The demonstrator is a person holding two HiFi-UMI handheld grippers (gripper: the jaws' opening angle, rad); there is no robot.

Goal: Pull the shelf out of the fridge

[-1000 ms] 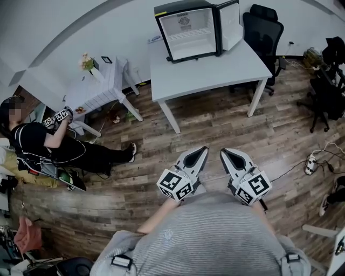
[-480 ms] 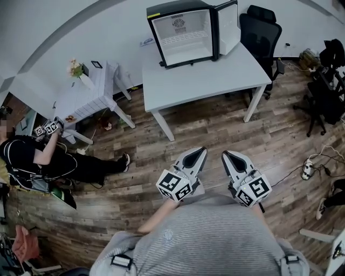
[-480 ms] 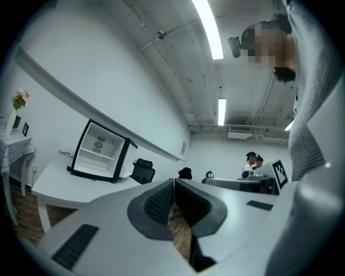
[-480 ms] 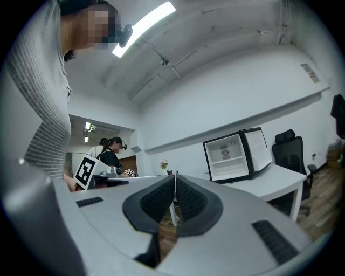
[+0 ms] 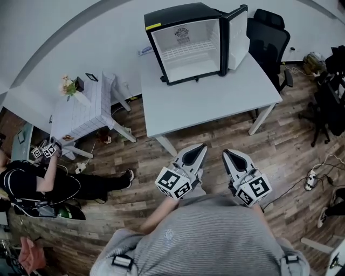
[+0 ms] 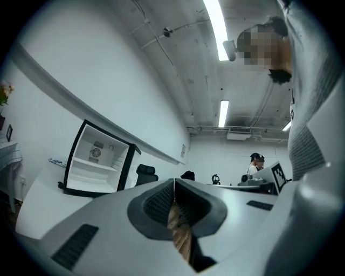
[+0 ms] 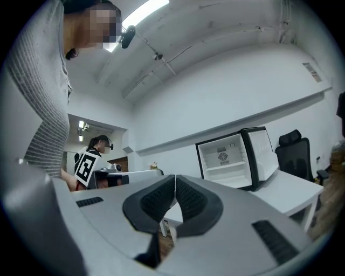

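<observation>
Beyond clenched left hand-held gripper (image 5: 200, 149) and right hand-held gripper (image 5: 228, 154), fridge (image 5: 178, 12) emblem (image 5: 181, 32) is unreadable.

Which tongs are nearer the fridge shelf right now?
Left, slightly. The left tongs sit almost straight before the shelf; the right tongs are offset toward the open door. Both are short of the table.

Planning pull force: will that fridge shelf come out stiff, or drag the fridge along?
The shelf looks like a thin white grid: probably light and fairly stiff. The fridge is small and stands on a smooth table, so it may slide.
</observation>
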